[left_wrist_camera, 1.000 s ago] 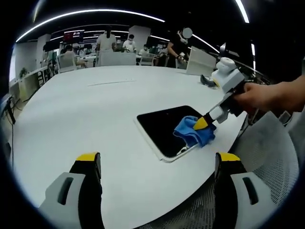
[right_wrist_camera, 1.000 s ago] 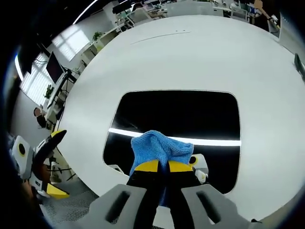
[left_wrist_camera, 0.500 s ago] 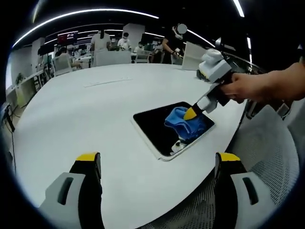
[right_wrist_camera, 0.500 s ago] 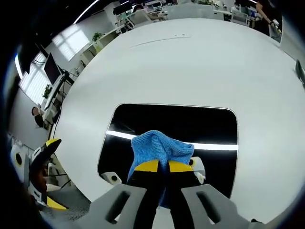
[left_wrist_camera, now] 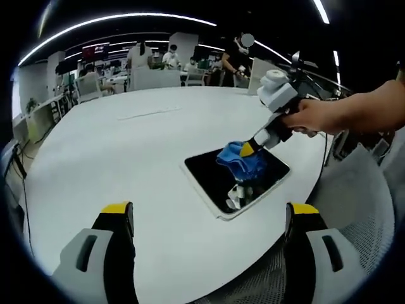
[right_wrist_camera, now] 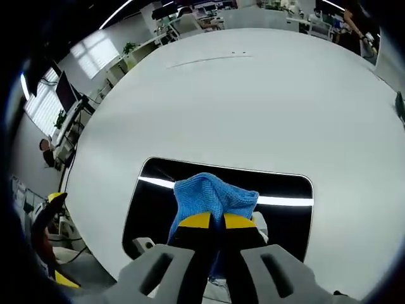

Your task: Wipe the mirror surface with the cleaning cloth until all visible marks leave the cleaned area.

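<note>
A dark rectangular mirror (left_wrist_camera: 218, 180) (right_wrist_camera: 286, 193) with a white rim lies flat on the white table (left_wrist_camera: 114, 152) near its edge. My right gripper (right_wrist_camera: 211, 221) (left_wrist_camera: 247, 150) is shut on a bunched blue cleaning cloth (right_wrist_camera: 212, 195) (left_wrist_camera: 243, 159) and presses it onto the mirror's far part. In the right gripper view the cloth covers the glass centre, and a bright light strip reflects across it. My left gripper (left_wrist_camera: 205, 212) hangs open above the table's near side, well short of the mirror, with nothing between its fingers.
A person's hand (left_wrist_camera: 329, 117) holds the right gripper. A grey mesh chair (left_wrist_camera: 354, 209) stands by the table edge on the right. People and desks (left_wrist_camera: 152, 60) stand beyond the far edge. The table's left and far parts are bare white surface.
The right gripper has slid the cloth across the mirror toward its far edge. The left gripper stays open and in about the same place.
</note>
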